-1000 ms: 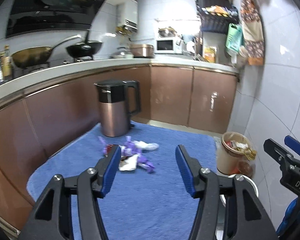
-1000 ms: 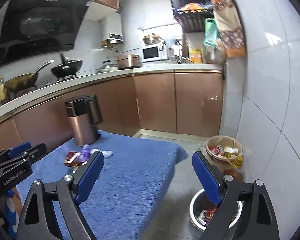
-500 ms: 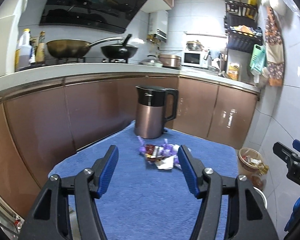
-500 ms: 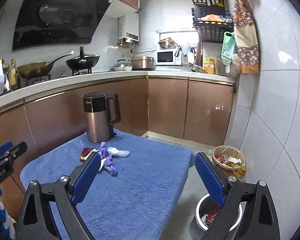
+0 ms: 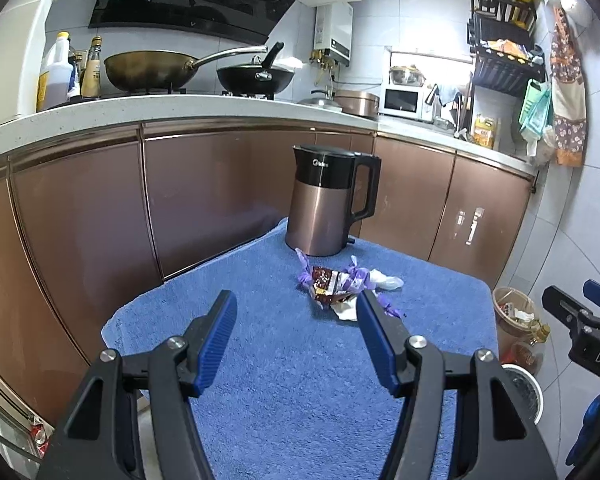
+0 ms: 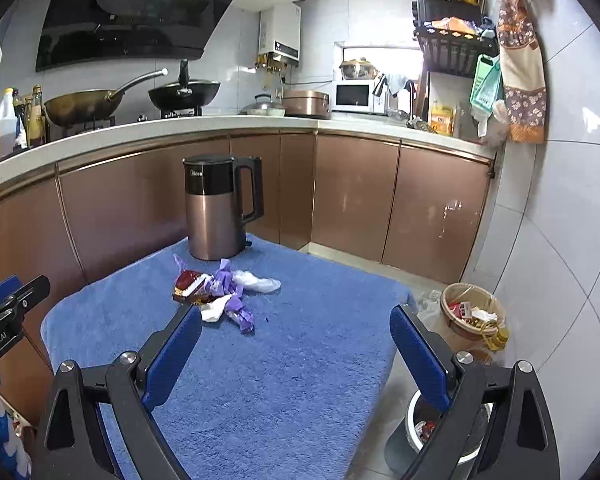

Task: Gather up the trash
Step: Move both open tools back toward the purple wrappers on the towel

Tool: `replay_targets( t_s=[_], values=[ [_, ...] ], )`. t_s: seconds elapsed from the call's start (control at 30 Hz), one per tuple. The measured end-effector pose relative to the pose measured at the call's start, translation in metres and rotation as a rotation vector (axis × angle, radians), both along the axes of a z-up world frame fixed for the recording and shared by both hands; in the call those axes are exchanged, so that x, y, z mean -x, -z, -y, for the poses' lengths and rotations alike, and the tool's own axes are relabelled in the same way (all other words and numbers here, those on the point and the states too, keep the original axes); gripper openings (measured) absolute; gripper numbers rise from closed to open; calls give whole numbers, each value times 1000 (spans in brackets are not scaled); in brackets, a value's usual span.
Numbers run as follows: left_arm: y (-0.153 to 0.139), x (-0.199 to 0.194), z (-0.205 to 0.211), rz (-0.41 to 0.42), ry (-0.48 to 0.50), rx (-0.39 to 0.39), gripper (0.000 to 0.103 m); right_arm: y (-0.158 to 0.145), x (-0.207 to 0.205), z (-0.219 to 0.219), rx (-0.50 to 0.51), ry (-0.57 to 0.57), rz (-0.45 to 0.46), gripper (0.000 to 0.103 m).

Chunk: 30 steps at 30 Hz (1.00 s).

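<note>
- Blue-padded fingers of the left gripper [image 5: 293, 334] are spread wide with nothing between them, hovering over the blue towel [image 5: 284, 380] short of the trash.
- Blue pads on the right gripper [image 6: 296, 354] are also released and wide apart, holding nothing, over the near right part of the towel [image 6: 300, 360].
- Below the right gripper, on the floor beside the towel's right edge, stands a metal bin [image 6: 420, 428] with wrappers inside.
- Farther along the floor, near the tiled wall, sits a tan basket [image 6: 470, 316] full of rubbish, with a small bottle at its rim.
- The trash pile [image 5: 342, 286] lies on the towel just ahead of the left gripper's right finger: a red wrapper [image 6: 190, 284], crumpled purple wrappers [image 6: 230, 286], a clear plastic scrap [image 6: 260, 282] and a white scrap [image 6: 216, 312], all touching or overlapping.
- Just behind the pile stands a copper kettle [image 5: 326, 208] with a black lid and handle, upright on the towel's far edge.
- Beyond it run brown cabinets under the counter [image 5: 180, 108], which carries a wok [image 5: 148, 70], a black pan [image 5: 256, 76] and a microwave [image 5: 402, 100].
</note>
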State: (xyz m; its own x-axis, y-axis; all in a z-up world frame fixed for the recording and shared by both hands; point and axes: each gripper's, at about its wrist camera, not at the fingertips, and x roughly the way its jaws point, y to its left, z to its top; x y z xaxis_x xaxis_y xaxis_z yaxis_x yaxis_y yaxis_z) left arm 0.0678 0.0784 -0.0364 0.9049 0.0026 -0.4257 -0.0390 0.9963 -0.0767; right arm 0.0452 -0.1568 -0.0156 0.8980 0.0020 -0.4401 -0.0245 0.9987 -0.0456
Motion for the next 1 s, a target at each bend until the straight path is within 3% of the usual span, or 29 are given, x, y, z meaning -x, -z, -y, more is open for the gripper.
replay_targets(
  t_s=[1.0],
  values=[
    [58, -75, 48, -194, 82, -102, 60, 61, -65, 40, -86, 38, -153, 95]
  ],
)
